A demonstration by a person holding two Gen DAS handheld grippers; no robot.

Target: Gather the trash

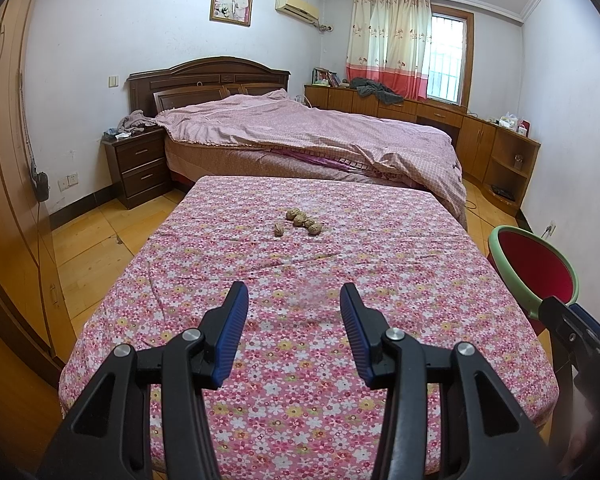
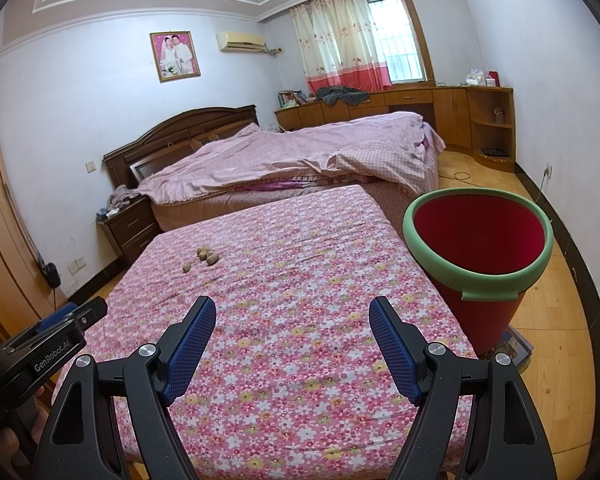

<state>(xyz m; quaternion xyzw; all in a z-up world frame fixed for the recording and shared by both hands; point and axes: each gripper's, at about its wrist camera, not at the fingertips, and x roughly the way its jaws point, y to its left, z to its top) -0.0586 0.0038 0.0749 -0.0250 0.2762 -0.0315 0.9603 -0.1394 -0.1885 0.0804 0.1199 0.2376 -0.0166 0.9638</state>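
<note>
Several brown walnut shells (image 1: 300, 221) (image 2: 204, 258) lie in a small cluster on the far half of the table, which is covered by a pink floral cloth (image 1: 300, 340) (image 2: 300, 320). A red bin with a green rim (image 2: 478, 256) (image 1: 534, 268) stands at the table's right side. My left gripper (image 1: 294, 300) hovers open over the near part of the cloth, nothing between its blue pads. My right gripper (image 2: 292, 314) is open wider, also empty, left of the bin. Each gripper shows at the edge of the other's view.
A bed with a pink quilt (image 1: 320, 128) lies just beyond the table. A dark nightstand (image 1: 136, 164) stands to its left. A wardrobe (image 1: 8, 160) lines the left wall, and low wooden cabinets (image 1: 480, 136) run along the far right. Wooden floor (image 2: 560, 320) shows beside the bin.
</note>
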